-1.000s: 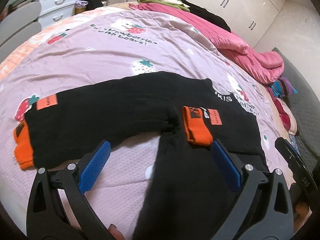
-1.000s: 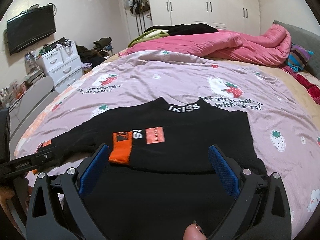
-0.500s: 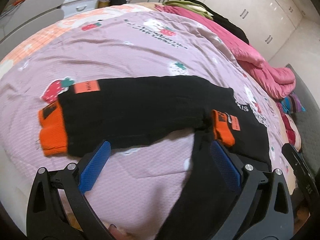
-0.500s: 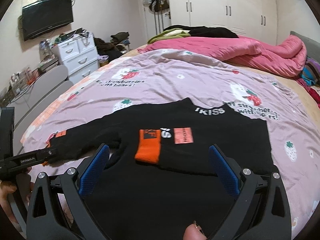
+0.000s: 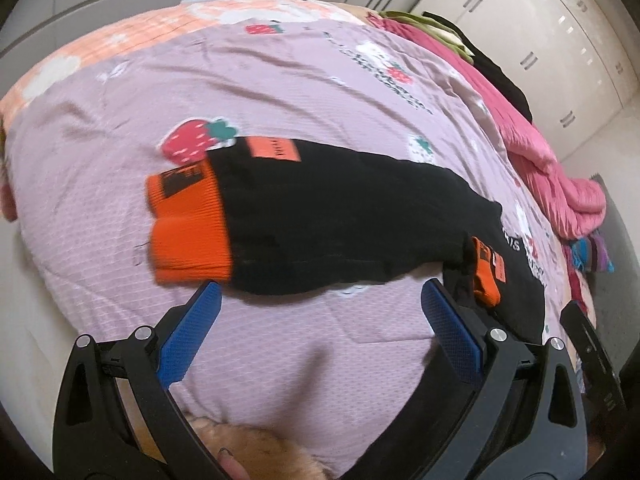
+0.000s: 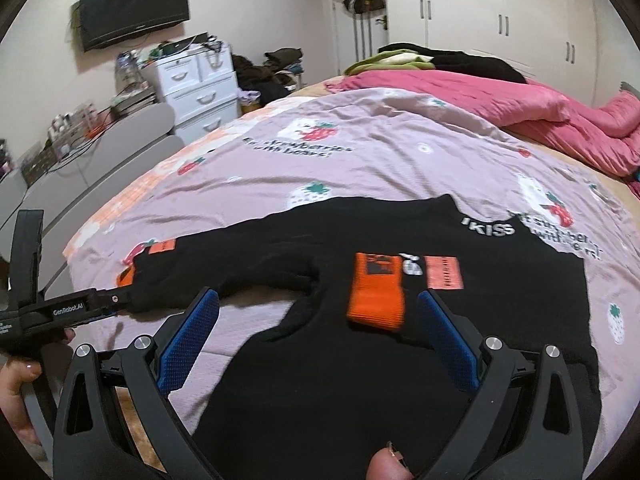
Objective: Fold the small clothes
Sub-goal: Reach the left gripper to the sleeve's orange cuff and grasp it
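Note:
A small black sweater [image 6: 400, 360] with orange cuffs lies flat on the bed. One sleeve is folded across its chest, with the orange cuff [image 6: 376, 292] on top. The other sleeve [image 5: 340, 216] stretches out to the side and ends in an orange cuff [image 5: 188, 228]. My left gripper [image 5: 320, 316] is open and empty, just short of that outstretched sleeve near its cuff. It also shows in the right wrist view [image 6: 80, 308]. My right gripper [image 6: 316, 320] is open and empty above the sweater's body.
The bed has a lilac strawberry-print cover [image 6: 360, 168]. A pink quilt [image 6: 520, 112] and piled clothes lie at the far side. A white drawer unit [image 6: 196, 80], a grey bench and a wall TV [image 6: 132, 4] stand to the left.
My left gripper has moved left along the outstretched sleeve toward its orange cuff. My right gripper has shifted a little left over the sweater. Both stay open.

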Demonstrator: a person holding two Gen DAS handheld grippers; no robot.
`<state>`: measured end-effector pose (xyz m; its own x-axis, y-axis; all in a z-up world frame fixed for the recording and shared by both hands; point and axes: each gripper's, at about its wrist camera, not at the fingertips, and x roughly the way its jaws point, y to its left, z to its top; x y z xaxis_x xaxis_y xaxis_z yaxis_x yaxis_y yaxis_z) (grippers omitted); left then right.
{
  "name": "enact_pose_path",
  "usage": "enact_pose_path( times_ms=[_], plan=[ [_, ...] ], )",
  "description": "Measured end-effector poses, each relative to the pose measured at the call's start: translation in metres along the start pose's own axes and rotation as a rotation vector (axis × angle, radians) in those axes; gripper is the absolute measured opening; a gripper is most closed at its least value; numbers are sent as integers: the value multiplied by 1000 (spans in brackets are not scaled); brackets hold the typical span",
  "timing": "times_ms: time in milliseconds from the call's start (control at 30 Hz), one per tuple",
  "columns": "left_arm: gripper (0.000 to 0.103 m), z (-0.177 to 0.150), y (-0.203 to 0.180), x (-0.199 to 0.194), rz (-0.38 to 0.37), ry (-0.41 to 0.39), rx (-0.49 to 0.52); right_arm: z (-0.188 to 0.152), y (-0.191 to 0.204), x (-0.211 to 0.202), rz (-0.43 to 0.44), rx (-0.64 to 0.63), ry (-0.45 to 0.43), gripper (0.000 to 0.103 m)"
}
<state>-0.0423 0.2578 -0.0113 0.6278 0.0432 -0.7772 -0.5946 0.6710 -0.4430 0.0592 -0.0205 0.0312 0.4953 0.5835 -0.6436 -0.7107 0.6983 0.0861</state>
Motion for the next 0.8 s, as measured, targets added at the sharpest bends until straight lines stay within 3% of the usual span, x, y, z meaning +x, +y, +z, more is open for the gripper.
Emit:
enact_pose_path(
  times_ms=[367, 533, 733, 800],
  plan=[
    [94, -2, 49, 8, -39, 41, -169, 3, 37, 19, 63, -62, 22, 99],
    [91, 5, 55, 12, -63, -27, -211, 0, 41, 25, 69, -63, 39, 99],
    [31, 22, 64, 22, -39, -98, -258, -5, 31, 25, 62, -21, 45, 99],
    [17, 28, 64, 22, -48, -123, -256, -8, 24, 25, 53, -6, 50, 99]
  ],
)
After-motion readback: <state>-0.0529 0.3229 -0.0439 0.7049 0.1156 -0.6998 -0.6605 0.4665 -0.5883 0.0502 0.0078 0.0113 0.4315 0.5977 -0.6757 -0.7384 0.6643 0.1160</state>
